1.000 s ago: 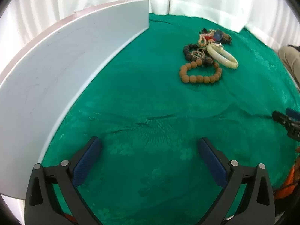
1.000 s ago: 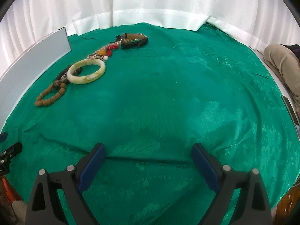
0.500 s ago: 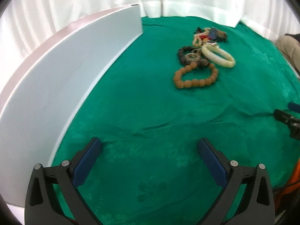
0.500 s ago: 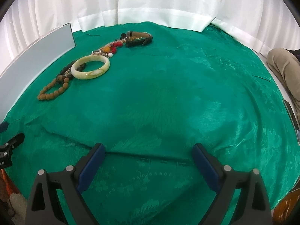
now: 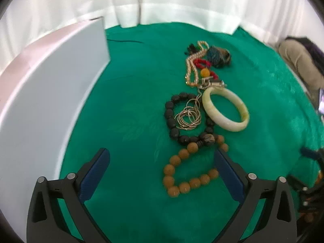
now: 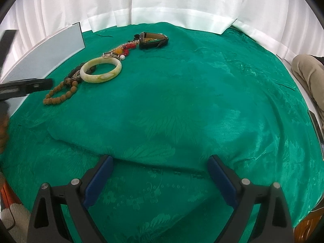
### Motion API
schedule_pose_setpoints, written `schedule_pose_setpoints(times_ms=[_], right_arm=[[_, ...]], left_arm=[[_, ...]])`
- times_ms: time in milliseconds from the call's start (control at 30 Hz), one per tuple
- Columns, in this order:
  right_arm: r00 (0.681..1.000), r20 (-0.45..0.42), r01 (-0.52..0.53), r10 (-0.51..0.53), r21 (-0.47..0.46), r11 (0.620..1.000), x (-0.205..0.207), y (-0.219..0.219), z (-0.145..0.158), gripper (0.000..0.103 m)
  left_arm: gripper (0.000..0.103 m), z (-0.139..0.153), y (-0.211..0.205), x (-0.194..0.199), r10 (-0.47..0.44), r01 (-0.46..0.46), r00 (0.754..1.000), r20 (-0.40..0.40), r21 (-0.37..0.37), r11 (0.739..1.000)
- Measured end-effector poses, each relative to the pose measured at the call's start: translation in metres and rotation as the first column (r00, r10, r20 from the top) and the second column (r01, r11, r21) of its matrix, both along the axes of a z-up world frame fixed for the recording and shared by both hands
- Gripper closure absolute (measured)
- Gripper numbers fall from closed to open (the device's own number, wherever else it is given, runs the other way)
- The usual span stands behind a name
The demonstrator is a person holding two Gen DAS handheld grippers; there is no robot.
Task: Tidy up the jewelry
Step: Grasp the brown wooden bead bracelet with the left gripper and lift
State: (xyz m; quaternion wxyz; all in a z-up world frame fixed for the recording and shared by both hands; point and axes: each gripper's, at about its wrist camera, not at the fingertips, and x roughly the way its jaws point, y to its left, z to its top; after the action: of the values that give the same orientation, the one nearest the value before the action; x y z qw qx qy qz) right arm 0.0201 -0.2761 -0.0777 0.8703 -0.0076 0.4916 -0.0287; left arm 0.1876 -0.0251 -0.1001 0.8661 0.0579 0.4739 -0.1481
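Note:
A row of jewelry lies on the green cloth. A tan wooden bead bracelet [image 5: 190,170] lies between the fingers of my open left gripper [image 5: 162,170], just above it. Beyond it lie a black bead bracelet [image 5: 172,119], thin metal rings [image 5: 188,117], a pale jade bangle [image 5: 225,109], a cream bead necklace [image 5: 191,66], red beads [image 5: 202,62] and a dark pouch [image 5: 218,56]. My right gripper [image 6: 160,176] is open and empty over bare cloth, far from the bangle [image 6: 101,71] and the tan beads [image 6: 60,95].
A white box wall [image 5: 46,93] stands along the left, also in the right wrist view [image 6: 50,50]. White curtains ring the table. A person's leg [image 6: 307,70] is at the right edge. The cloth [image 6: 182,111] has a raised fold near my right gripper.
My left gripper has moved forward and right, up to the jewelry, so the tan bead bracelet now lies between its fingers. My right gripper has barely moved. Both stay open.

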Motion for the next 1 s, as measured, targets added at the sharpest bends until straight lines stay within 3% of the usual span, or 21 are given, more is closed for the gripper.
schedule_pose_setpoints(times_ms=[233, 333, 433, 500, 633, 867, 1000], right_arm=[[1.000, -0.002, -0.008, 0.008, 0.002, 1.000, -0.001, 0.000, 0.000, 0.006], [1.000, -0.002, -0.007, 0.007, 0.002, 1.000, -0.002, 0.000, 0.000, 0.006], [1.000, -0.003, -0.006, 0.006, 0.001, 1.000, -0.002, 0.000, 0.000, 0.006], [1.000, -0.002, -0.008, 0.008, 0.002, 1.000, -0.002, 0.000, 0.000, 0.006], [1.000, -0.006, -0.006, 0.006, 0.001, 1.000, -0.002, 0.000, 0.000, 0.006], [1.000, -0.015, -0.001, 0.001, 0.001, 1.000, 0.000, 0.001, 0.000, 0.006], [1.000, -0.018, 0.002, -0.002, 0.002, 1.000, 0.001, 0.000, 0.000, 0.006]], left_arm=[[0.007, -0.013, -0.025, -0.002, -0.107, 0.107, 0.994, 0.008, 0.061, 0.992], [0.025, -0.010, -0.025, -0.004, -0.123, 0.123, 0.992, -0.002, 0.029, 0.992], [0.058, -0.005, -0.026, -0.010, -0.163, 0.163, 0.987, -0.003, 0.028, 0.986], [0.092, -0.003, -0.024, -0.014, -0.177, 0.178, 0.984, -0.013, 0.030, 0.984], [0.093, 0.002, -0.010, -0.027, -0.135, 0.135, 0.991, -0.027, 0.002, 0.991], [0.093, 0.016, 0.041, -0.048, -0.003, -0.007, 0.997, -0.074, -0.129, 0.992], [0.092, 0.017, 0.049, -0.056, -0.021, 0.011, 0.995, -0.094, -0.105, 0.994]])
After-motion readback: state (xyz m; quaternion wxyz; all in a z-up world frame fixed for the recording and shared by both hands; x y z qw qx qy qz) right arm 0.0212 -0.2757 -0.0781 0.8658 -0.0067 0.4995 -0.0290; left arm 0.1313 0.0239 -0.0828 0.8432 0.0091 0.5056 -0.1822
